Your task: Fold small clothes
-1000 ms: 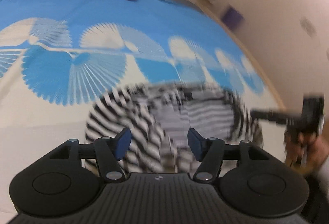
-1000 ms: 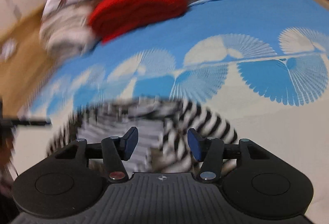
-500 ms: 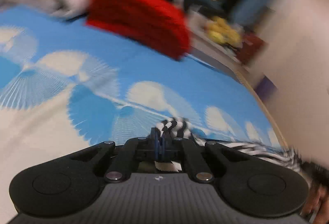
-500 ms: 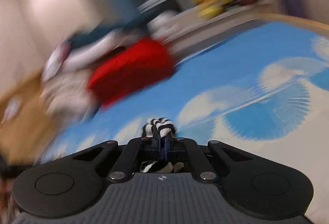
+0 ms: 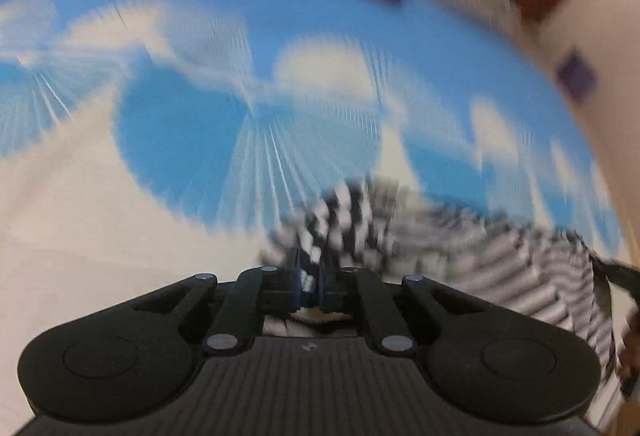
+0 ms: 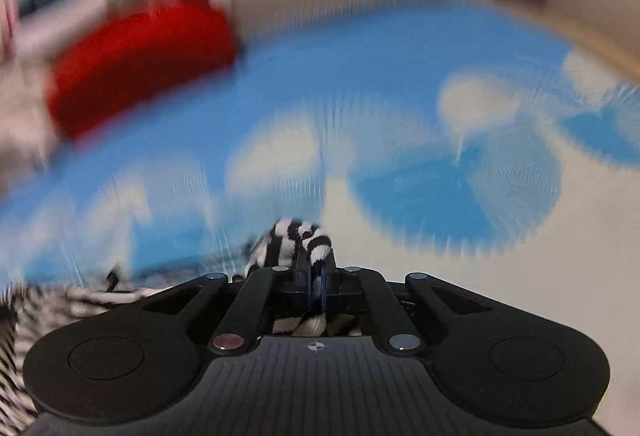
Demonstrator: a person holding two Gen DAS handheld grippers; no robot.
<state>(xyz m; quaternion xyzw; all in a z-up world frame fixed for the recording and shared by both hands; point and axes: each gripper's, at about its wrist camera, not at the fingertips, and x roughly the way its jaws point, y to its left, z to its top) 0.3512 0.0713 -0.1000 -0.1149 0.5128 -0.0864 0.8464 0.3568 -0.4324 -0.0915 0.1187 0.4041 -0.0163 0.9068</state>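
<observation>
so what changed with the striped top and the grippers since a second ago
Both grippers closed on the striped garment: the left gripper and right gripper, open above it before, now each pinch a bunch of it. The red pile and blue sheet stayed put.

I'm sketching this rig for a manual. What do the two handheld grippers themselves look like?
Both look identical. The left gripper and right gripper have matte black bodies with a ribbed centre plate bearing a small crosshair mark, a round disc on each side, black linkage arms with silver pivot pins, and blue finger pads. No cables or sleeves are clearly visible.
</observation>
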